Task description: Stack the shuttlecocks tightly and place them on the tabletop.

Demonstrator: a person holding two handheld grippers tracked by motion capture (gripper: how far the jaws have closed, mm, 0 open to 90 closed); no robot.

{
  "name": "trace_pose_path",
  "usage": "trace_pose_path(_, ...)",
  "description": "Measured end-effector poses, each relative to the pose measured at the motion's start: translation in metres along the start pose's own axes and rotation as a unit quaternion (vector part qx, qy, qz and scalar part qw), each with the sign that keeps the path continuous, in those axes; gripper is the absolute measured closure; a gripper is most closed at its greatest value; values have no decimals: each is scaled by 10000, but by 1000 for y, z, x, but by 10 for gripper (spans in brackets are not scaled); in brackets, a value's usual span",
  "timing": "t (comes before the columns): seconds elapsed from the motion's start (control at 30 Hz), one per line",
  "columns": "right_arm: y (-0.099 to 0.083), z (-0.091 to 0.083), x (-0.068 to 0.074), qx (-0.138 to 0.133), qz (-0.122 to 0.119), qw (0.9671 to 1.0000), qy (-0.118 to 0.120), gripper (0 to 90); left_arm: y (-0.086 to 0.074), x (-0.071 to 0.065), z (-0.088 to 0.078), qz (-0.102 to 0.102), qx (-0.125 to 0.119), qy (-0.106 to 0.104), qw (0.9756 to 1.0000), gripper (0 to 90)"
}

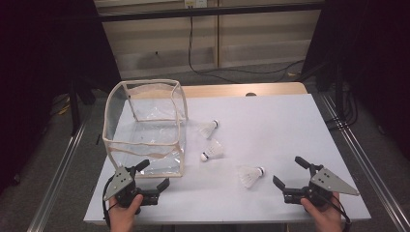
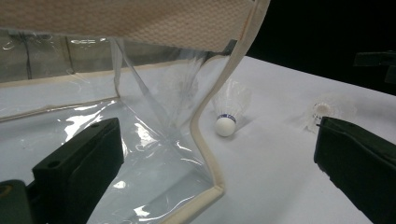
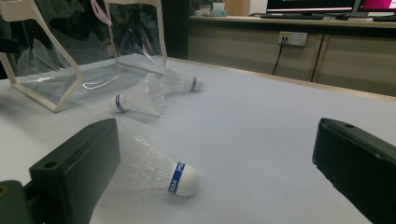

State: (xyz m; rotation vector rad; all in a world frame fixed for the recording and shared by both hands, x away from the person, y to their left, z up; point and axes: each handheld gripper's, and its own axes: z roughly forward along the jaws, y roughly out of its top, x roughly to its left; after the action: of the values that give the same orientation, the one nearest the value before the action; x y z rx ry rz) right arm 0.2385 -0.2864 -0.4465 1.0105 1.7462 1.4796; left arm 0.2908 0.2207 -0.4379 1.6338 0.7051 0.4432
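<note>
A clear plastic bag with beige trim stands open-topped on the left of the white table. Three white shuttlecocks lie to its right: one by the bag's far side, one in the middle, one nearest me. My left gripper is open just in front of the bag's near right corner, touching nothing. My right gripper is open at the front right. The nearest shuttlecock lies ahead of its jaws, close to the left one, untouched.
The table's far edge shows a wooden strip. Metal rails run along both sides of the table. Cabinets and a hanging black cable stand beyond. Bare table surface stretches across the right half.
</note>
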Motion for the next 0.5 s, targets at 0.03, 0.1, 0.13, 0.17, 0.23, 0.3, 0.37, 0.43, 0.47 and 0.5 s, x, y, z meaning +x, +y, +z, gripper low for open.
trace_pose_path(0.03,0,0,0,3,-5,10000,6,3,0,0,0,26,37,-15,10000,16)
trace_pose_path(0.1,0,0,0,4,-12,10000,9,3,0,-1,1,-9,23,-27,10000,16)
trace_pose_path(0.13,0,0,0,11,-10,10000,11,3,1,-2,1,-1,31,-40,10000,16)
trace_pose_path(0.17,0,0,0,11,-10,10000,11,3,1,-2,1,-1,31,-40,10000,16)
trace_pose_path(0.23,0,0,0,9,-19,10000,11,4,1,-3,2,-31,39,-73,10000,16)
trace_pose_path(0.3,0,0,0,-3,-35,10000,8,4,1,-5,4,-10,59,-96,9999,16)
trace_pose_path(0.37,0,-1,0,0,-27,10000,14,4,2,-7,4,-17,53,-117,9999,16)
trace_pose_path(0.43,1,-1,0,-10,-30,10000,22,4,3,-9,6,-31,31,-168,9998,15)
trace_pose_path(0.47,1,-1,0,-10,-33,10000,18,4,3,-10,6,-19,44,-176,9998,15)
trace_pose_path(0.5,1,-1,0,-9,-9,10000,20,4,3,-10,6,-19,44,-176,9998,15)
